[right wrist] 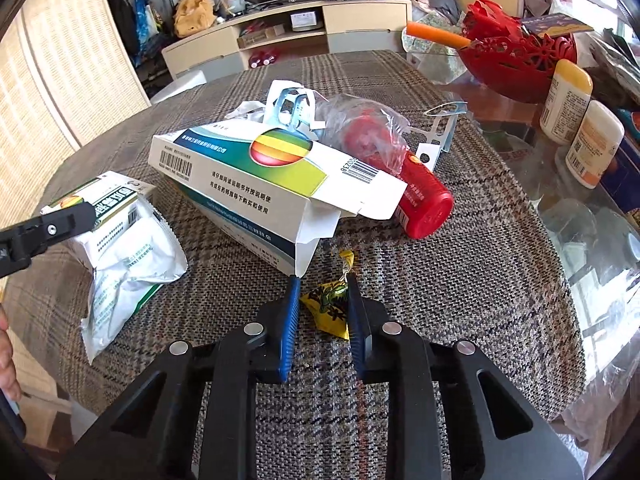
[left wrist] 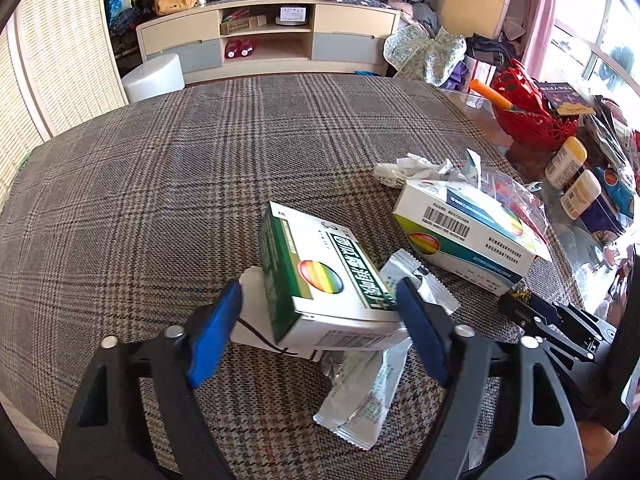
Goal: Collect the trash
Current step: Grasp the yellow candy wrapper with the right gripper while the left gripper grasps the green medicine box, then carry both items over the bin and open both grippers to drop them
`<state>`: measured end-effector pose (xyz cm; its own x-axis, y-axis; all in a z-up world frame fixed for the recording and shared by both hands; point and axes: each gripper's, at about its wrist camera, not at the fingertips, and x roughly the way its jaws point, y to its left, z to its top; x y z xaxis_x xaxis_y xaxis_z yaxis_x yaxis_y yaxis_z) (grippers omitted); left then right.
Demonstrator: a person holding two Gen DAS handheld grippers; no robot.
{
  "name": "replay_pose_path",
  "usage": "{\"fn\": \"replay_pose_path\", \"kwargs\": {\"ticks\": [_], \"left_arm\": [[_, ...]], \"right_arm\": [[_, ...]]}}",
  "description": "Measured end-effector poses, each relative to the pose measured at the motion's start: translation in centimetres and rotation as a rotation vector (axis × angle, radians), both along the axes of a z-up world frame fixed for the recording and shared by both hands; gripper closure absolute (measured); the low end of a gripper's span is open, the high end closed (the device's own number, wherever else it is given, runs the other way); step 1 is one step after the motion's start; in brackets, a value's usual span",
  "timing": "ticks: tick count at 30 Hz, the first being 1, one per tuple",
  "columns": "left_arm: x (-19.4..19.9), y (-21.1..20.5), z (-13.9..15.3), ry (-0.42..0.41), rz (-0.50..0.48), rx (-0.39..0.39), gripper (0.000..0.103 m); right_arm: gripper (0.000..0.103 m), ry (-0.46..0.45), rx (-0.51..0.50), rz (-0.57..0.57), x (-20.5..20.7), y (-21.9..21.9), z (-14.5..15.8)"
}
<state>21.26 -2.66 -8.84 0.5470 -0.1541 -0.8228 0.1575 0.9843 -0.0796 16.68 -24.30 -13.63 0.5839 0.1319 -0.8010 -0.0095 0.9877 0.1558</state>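
Note:
A green and white medicine box [left wrist: 320, 276] lies tilted on silver sachets [left wrist: 368, 384] on the plaid tablecloth [left wrist: 160, 200]. My left gripper [left wrist: 320, 285] straddles the box's near end, with both blue pads against its sides. In the right wrist view, one left finger [right wrist: 60, 220] rests along that box [right wrist: 108, 196]. My right gripper [right wrist: 323, 280] is shut on a small yellow candy wrapper [right wrist: 326, 304] lying on the cloth. Behind it lie an opened white and blue carton [right wrist: 256, 176], a red bottle [right wrist: 424, 204] in clear plastic, and torn paper [right wrist: 288, 100].
A red openwork basket [right wrist: 516, 60] and two white bottles [right wrist: 566, 100] stand on the glass tabletop at the right. A TV cabinet [left wrist: 264, 40] and a white stool [left wrist: 154, 78] lie beyond the table. A hand [right wrist: 6, 352] shows at the left edge.

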Motion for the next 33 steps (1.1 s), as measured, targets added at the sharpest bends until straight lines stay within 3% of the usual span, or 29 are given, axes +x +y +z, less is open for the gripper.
{"fn": "replay_pose_path", "kwargs": {"ticks": [6, 9, 16, 26, 33], "left_arm": [[-0.4, -0.8, -0.3, -0.002, -0.003, 0.006, 0.047], [-0.4, -1.0, -0.2, 0.004, -0.011, -0.017, 0.062], [-1.3, -2.3, 0.2, -0.019, -0.041, 0.004, 0.077], [-2.8, -2.1, 3.6, -0.102, -0.043, 0.001, 0.081], [-7.6, -1.6, 6.9, -0.150, -0.047, -0.003, 0.081]], "right_arm": [[0.081, 0.001, 0.015, -0.009, -0.6, -0.5, 0.0], [0.081, 0.006, 0.027, -0.011, -1.0, -0.7, 0.1], [0.081, 0.007, 0.050, -0.022, -2.0, -1.4, 0.1], [0.083, -0.025, 0.064, -0.025, -3.9, -2.5, 1.8], [0.083, -0.072, 0.070, 0.037, -7.5, -1.3, 5.1]]}}
